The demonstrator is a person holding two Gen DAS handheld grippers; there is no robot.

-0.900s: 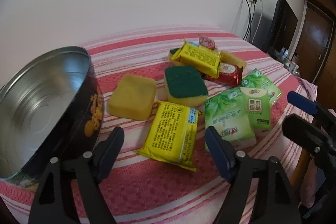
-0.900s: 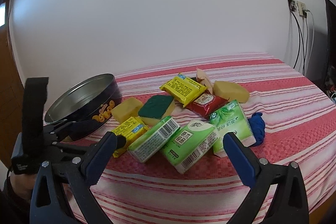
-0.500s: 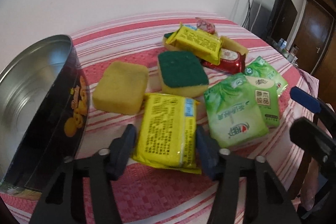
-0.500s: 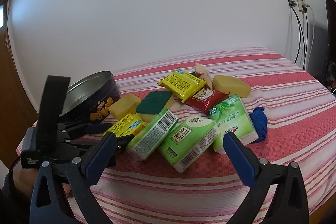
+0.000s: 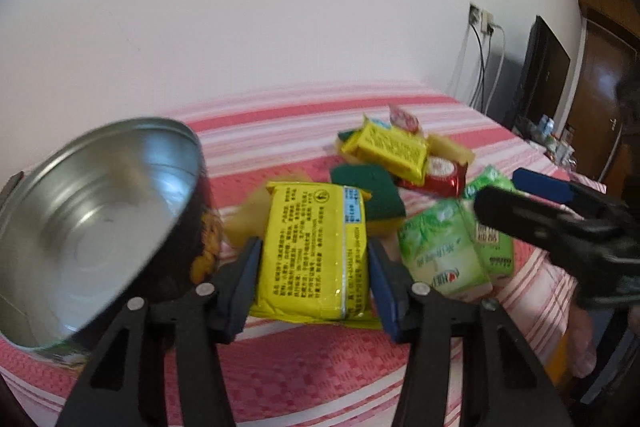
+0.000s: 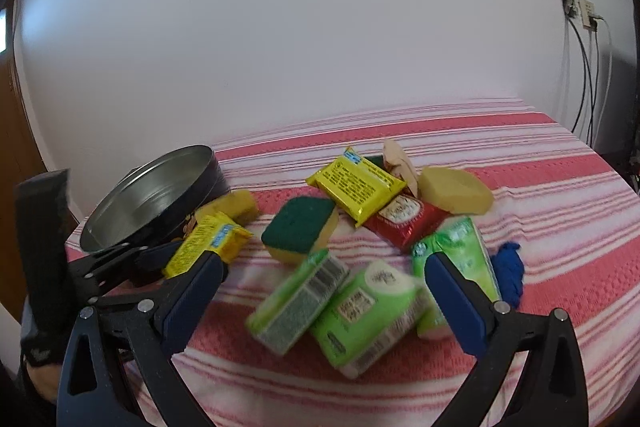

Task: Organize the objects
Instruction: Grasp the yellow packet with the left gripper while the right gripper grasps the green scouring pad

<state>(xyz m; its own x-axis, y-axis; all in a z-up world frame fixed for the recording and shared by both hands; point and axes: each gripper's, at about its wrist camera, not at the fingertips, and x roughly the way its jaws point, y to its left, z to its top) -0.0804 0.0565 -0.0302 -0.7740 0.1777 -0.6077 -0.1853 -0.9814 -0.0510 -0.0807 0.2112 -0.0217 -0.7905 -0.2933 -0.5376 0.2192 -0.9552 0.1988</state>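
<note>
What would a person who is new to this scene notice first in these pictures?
First, the yellow packet clamped between the fingers of the left gripper, lifted beside the open round tin at the left. Then the loose pile on the red striped cloth: green tissue packs, a green-topped sponge and a red packet.
</note>
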